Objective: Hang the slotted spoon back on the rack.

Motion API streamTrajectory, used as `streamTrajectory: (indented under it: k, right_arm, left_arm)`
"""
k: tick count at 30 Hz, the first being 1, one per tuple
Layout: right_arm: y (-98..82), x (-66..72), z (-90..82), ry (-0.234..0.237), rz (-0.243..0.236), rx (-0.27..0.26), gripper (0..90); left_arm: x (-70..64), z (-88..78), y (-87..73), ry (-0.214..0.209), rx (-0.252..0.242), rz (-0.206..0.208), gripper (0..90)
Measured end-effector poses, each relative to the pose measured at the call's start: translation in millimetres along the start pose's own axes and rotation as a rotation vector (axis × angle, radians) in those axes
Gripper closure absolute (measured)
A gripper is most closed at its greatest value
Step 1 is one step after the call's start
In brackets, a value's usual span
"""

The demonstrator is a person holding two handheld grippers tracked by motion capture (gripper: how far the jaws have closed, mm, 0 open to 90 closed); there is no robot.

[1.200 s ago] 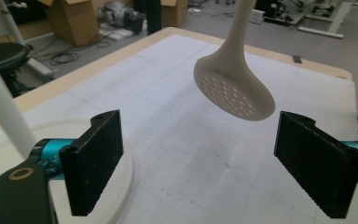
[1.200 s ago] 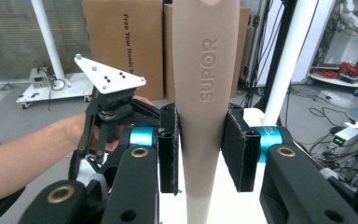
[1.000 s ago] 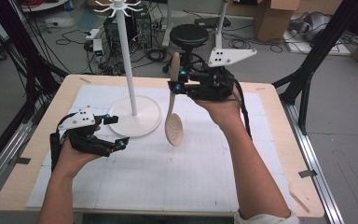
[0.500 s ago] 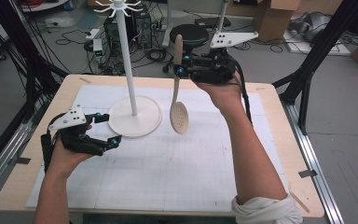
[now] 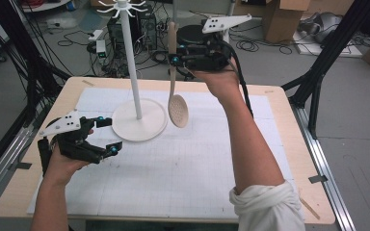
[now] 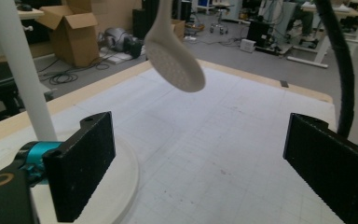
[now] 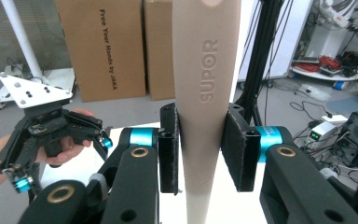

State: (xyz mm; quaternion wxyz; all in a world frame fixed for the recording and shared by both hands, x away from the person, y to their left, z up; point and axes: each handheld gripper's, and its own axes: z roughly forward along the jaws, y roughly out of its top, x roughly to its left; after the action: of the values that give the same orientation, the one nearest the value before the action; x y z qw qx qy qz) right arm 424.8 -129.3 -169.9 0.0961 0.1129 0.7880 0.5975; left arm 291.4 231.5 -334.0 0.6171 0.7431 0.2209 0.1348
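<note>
A beige slotted spoon (image 5: 178, 110) hangs upright in the air, bowl down, just right of a white hook stand (image 5: 134, 72) on its round base (image 5: 139, 126). My right gripper (image 5: 173, 60) is shut on the spoon's handle (image 7: 205, 93), high above the table's far side. The spoon's bowl (image 6: 175, 60) hovers clear of the mat. My left gripper (image 5: 108, 134) stands open and empty at the near left edge of the base, with the stand's pole (image 6: 21, 70) beside its left jaw.
A white gridded mat (image 5: 188, 163) covers the wooden table (image 5: 289, 144). The stand's hooks (image 5: 120, 6) spread at the pole's top. Cardboard boxes (image 7: 102, 46), cables and black frame posts (image 5: 318, 72) lie beyond the table.
My right gripper has raised the spoon and carried it toward the far side, so the bowl now hangs higher. My left gripper has drifted slightly toward the near left.
</note>
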Motion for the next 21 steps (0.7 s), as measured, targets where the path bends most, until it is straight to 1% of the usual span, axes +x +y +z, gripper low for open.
streamTrajectory:
  k: [2, 5, 9, 11, 12, 15, 16, 17, 18, 21]
  right_arm:
    - [3.7, -3.1, 5.3, -0.001, -0.001, 0.013, 69.2]
    - [8.3, -11.4, 12.1, -0.009, 0.013, 0.023, 69.2]
    - [14.4, -20.1, 19.0, -0.008, 0.01, 0.03, 69.2]
    - [18.3, -23.3, 23.6, -0.01, 0.01, 0.04, 69.2]
    - [20.0, -24.5, 25.4, -0.008, 0.01, 0.044, 69.2]
    - [23.0, -27.0, 27.7, -0.004, 0.009, 0.043, 69.2]
    - [26.6, -30.9, 29.4, -0.011, 0.022, 0.045, 69.2]
    - [26.6, -30.9, 29.4, -0.011, 0.022, 0.045, 69.2]
    - [28.3, -33.3, 30.6, -0.024, 0.03, 0.053, 69.2]
    - [28.3, -37.4, 35.2, -0.037, 0.036, 0.076, 69.2]
  left_arm:
    - [0.2, -0.8, -0.5, 0.002, 0.0, 0.003, 9.5]
    - [0.9, -2.1, -1.5, 0.001, 0.001, -0.002, 9.5]
    - [1.4, -3.1, -1.7, 0.0, -0.005, -0.002, 9.5]
    - [1.7, -3.0, -1.8, 0.0, -0.006, -0.003, 9.5]
    - [1.6, -2.3, -1.8, 0.006, -0.002, 0.0, 9.5]
    - [1.0, -1.6, -1.5, 0.0, 0.0, 0.004, 9.5]
    - [-0.2, -1.0, -1.1, 0.001, 0.0, 0.004, 9.5]
    - [-0.8, -0.9, -0.8, -0.002, 0.0, 0.007, 9.5]
    - [-1.5, -1.0, -0.2, -0.006, 0.0, 0.011, 9.5]
    - [-1.5, -1.2, 0.0, -0.012, 0.0, 0.005, 9.4]
